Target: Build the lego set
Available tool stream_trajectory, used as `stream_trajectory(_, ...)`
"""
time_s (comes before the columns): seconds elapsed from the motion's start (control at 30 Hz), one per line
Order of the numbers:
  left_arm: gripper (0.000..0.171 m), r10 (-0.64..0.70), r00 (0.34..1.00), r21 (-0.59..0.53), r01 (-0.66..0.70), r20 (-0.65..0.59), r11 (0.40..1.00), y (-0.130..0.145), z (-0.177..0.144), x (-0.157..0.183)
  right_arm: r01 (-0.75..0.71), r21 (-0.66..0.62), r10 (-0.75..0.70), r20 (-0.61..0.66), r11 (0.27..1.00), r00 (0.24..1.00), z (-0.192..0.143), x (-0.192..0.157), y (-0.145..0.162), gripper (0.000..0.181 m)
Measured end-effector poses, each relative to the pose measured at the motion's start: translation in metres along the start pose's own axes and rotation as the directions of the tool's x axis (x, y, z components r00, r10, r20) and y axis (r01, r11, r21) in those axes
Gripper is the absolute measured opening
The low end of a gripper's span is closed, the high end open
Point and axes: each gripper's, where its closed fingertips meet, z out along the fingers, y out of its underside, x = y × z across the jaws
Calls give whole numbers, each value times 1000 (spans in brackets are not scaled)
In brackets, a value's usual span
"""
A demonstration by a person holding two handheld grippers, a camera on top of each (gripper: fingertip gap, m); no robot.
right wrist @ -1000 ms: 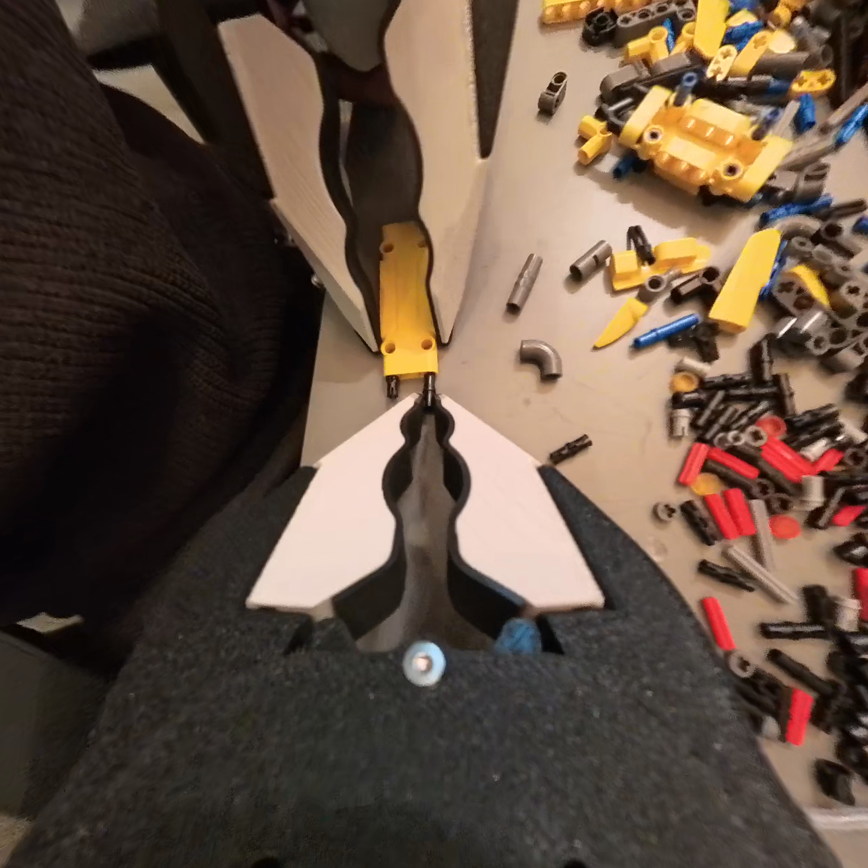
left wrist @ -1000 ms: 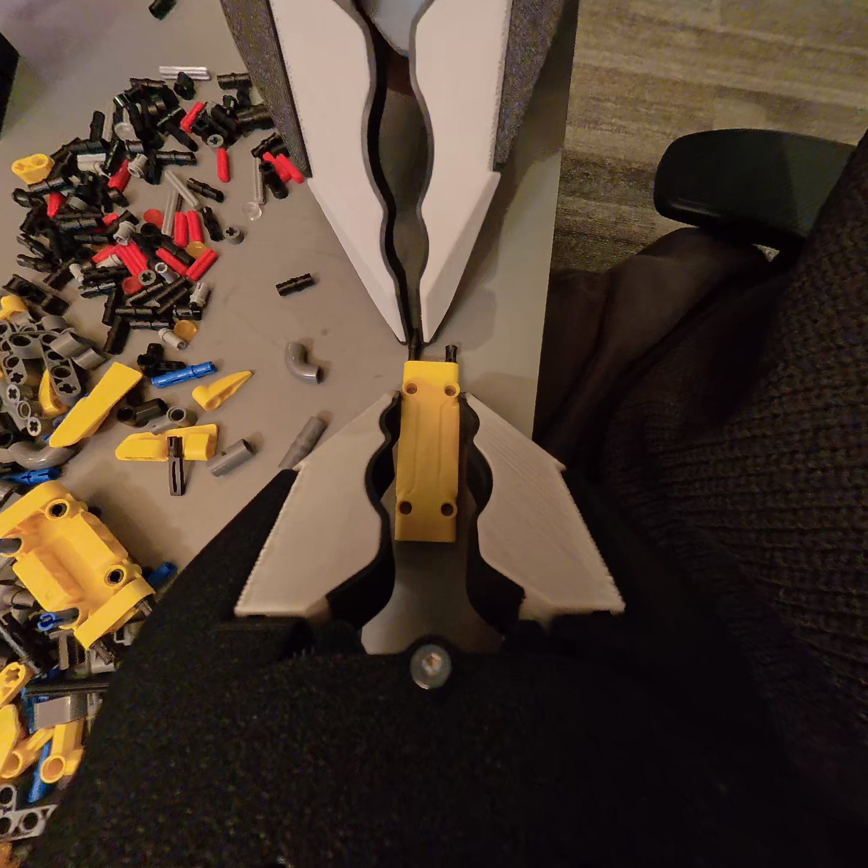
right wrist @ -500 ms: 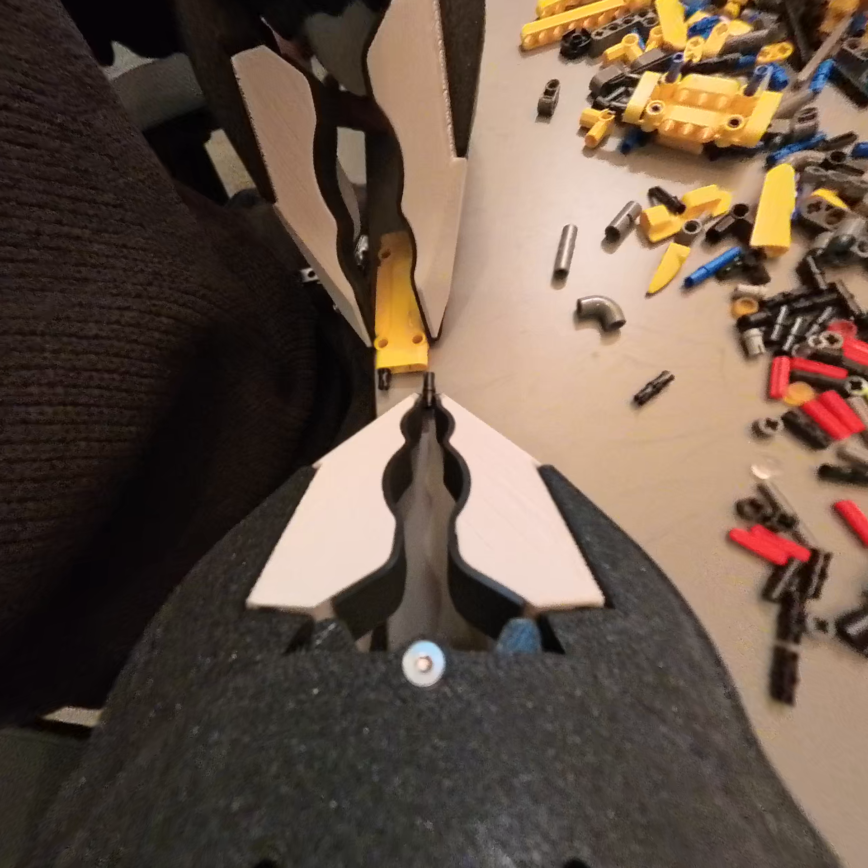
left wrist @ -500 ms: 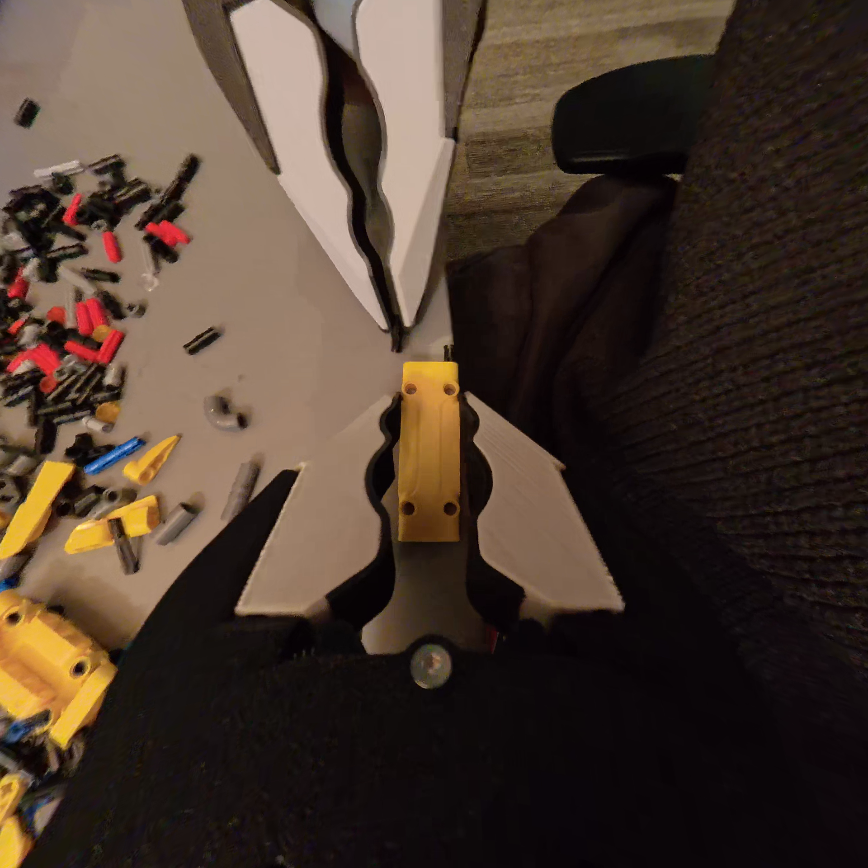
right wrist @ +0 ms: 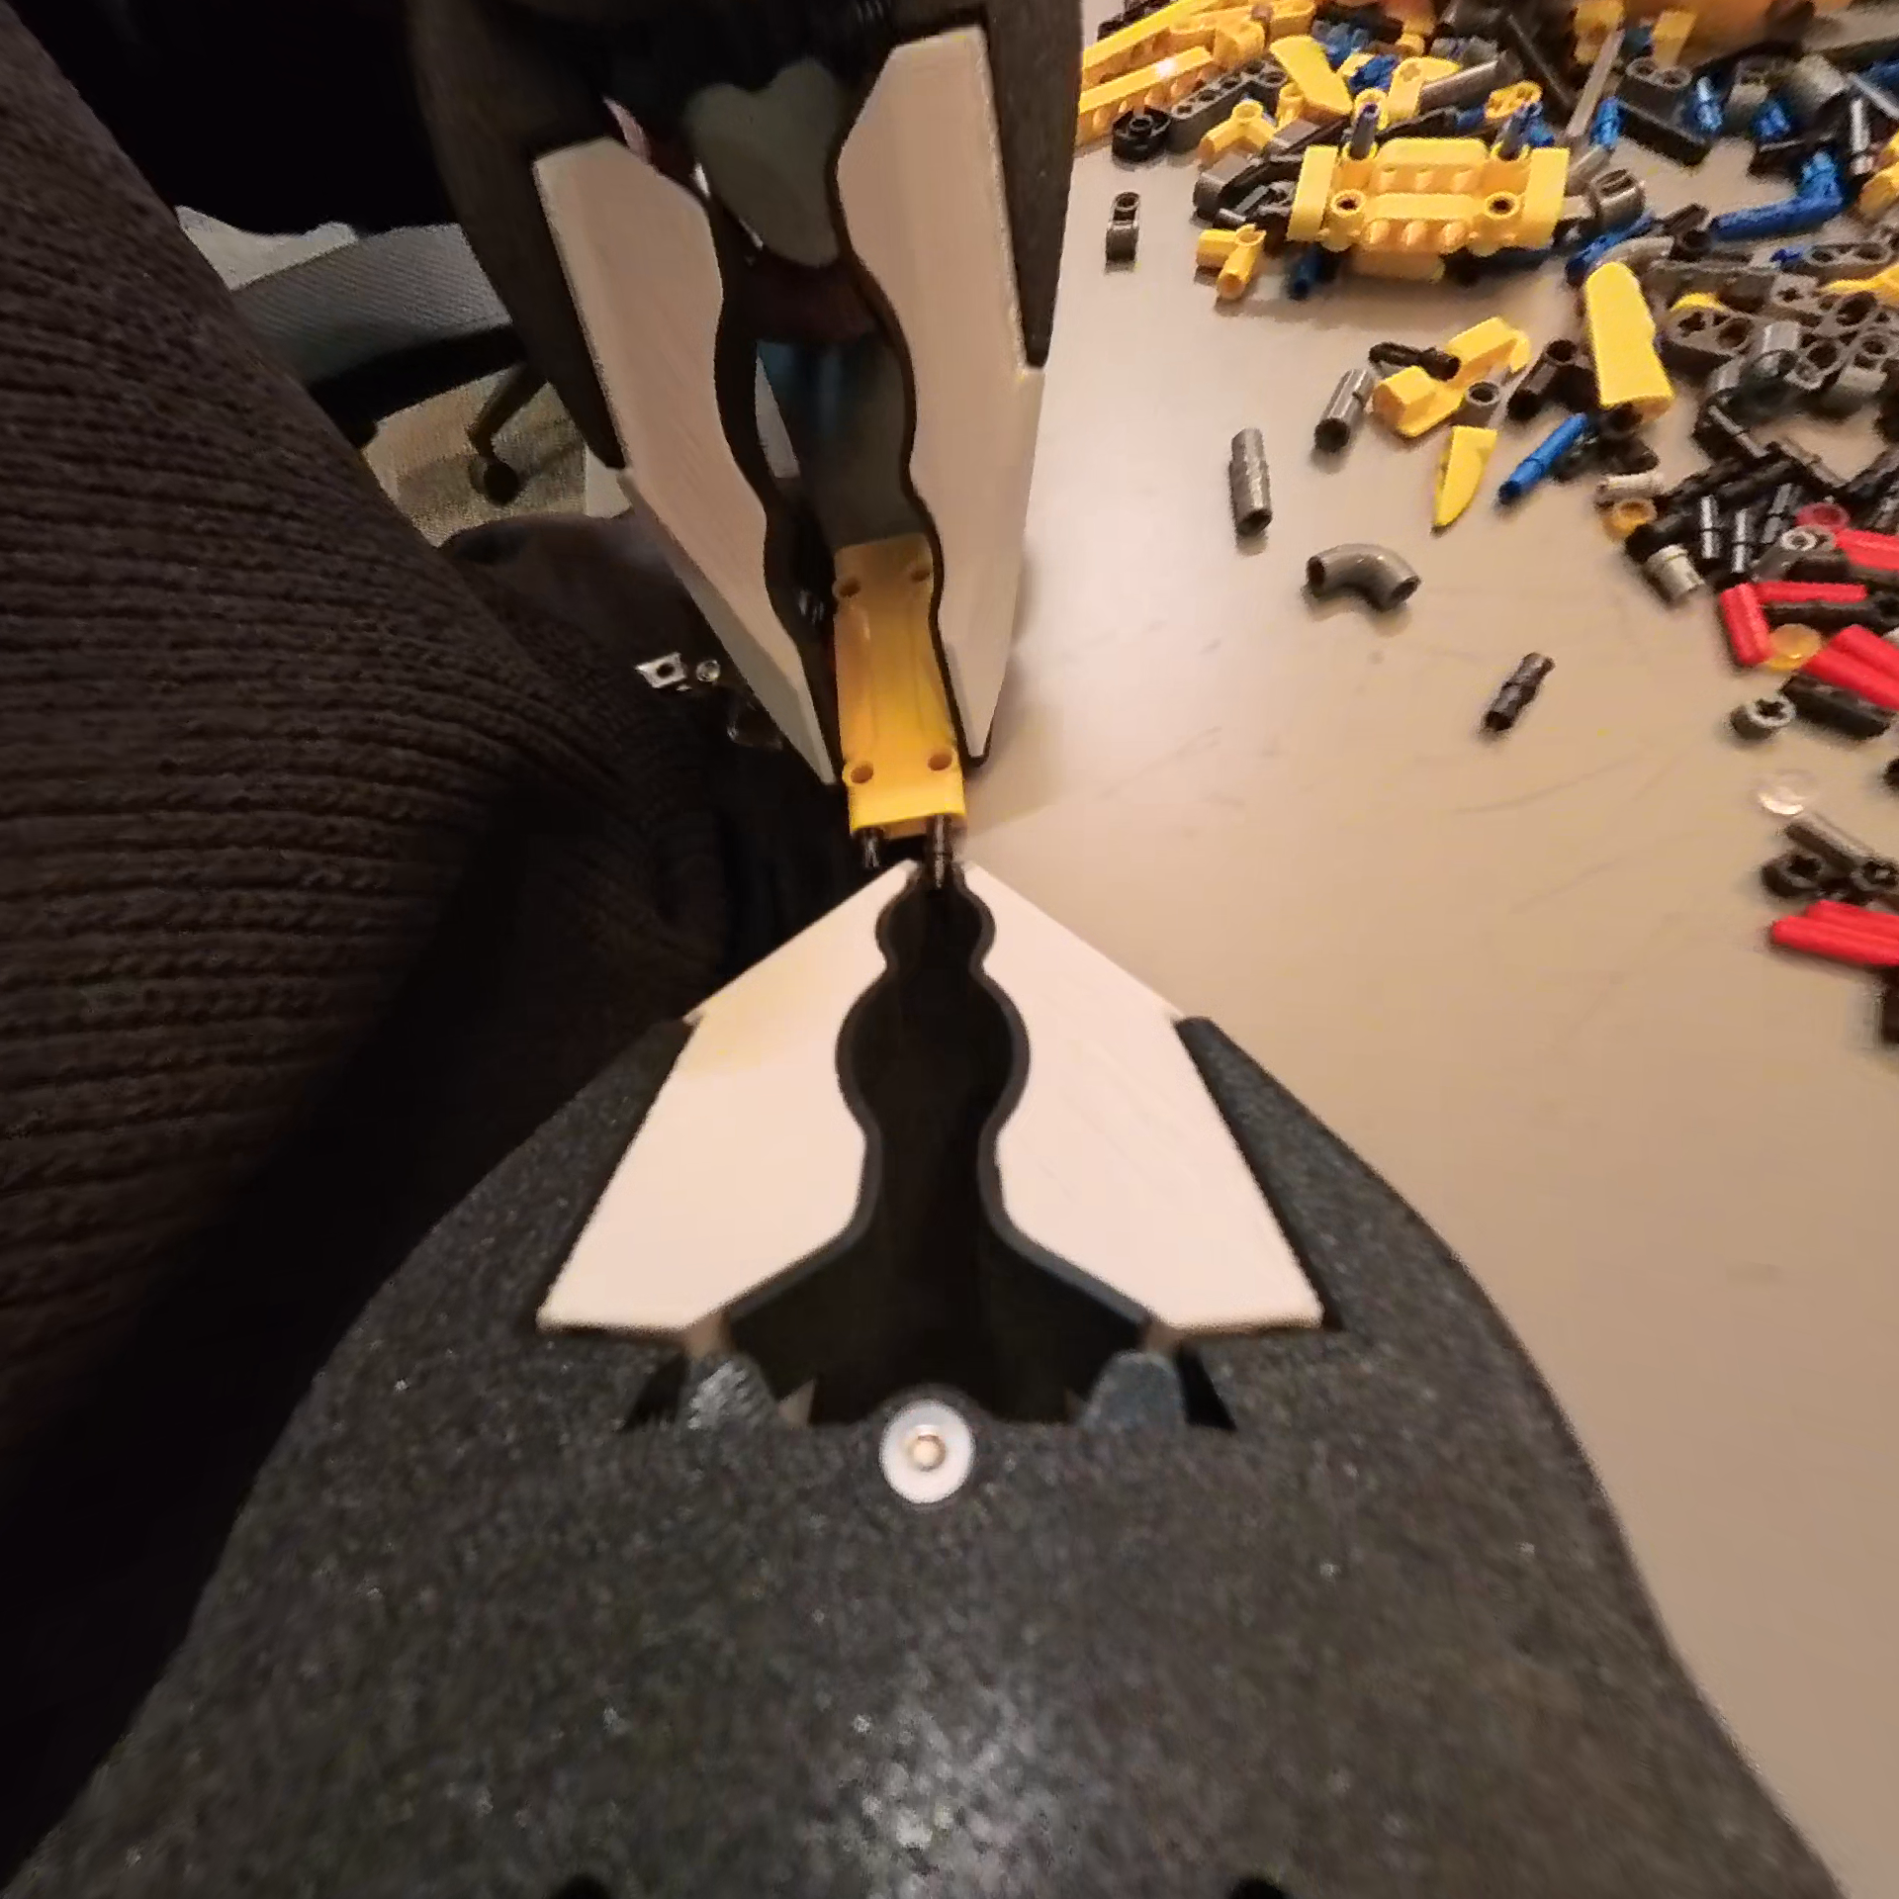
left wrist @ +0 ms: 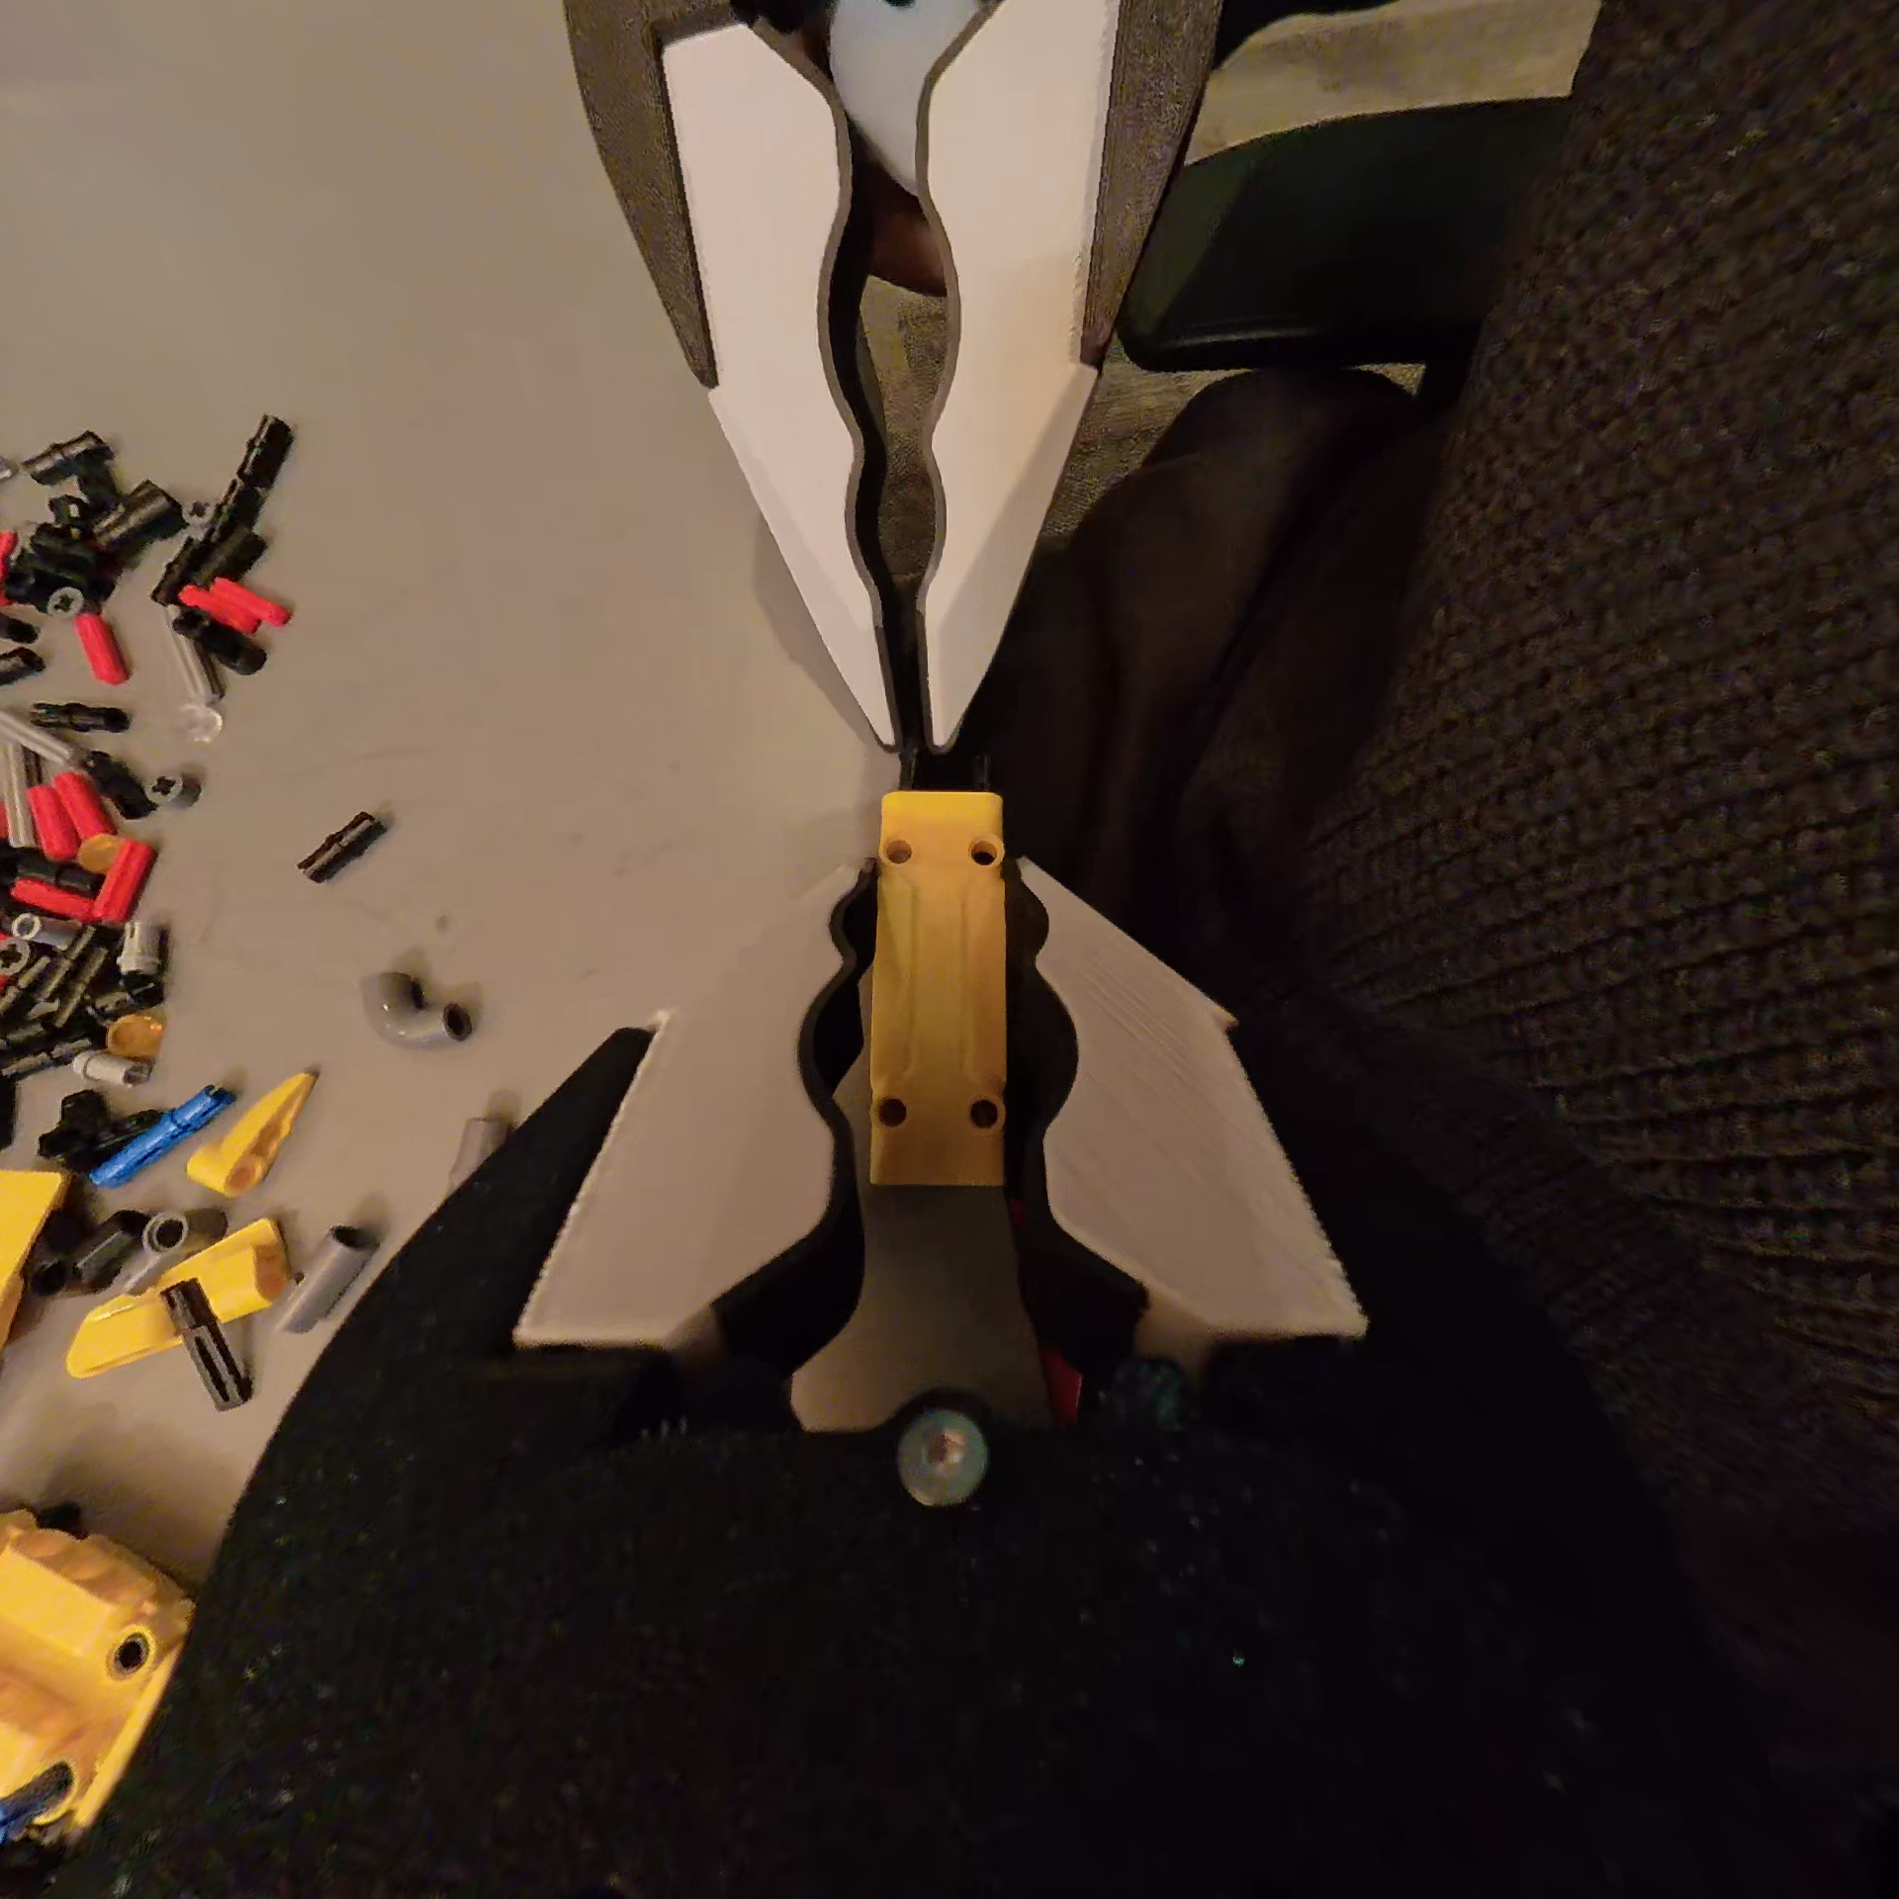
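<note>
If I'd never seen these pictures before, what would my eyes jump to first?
Probably the yellow block squeezed between the left gripper's white fingers, right in the middle. The right gripper meets it tip to tip, pinching a tiny black pin at the block's end. Next, the pile of loose pieces scattered over the grey table.

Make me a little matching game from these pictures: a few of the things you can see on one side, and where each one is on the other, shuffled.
Things:
1. yellow block
2. small black peg
3. grey elbow piece
4. pile of red and black pegs

Places:
A. lying alone on the bare table
B. pinched at the tips of the right gripper
C. heaped at the table's far side
D. clamped between the fingers of the left gripper

Pairs: 1-D, 2-B, 3-A, 4-C
</note>
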Motion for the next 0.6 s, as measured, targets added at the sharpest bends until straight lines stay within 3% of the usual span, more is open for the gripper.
stream_trajectory(0.6,24,79,997,2,-79,-26,997,4,-2,7,-17,-36,15,-61,999,998,2,-6,1,4)
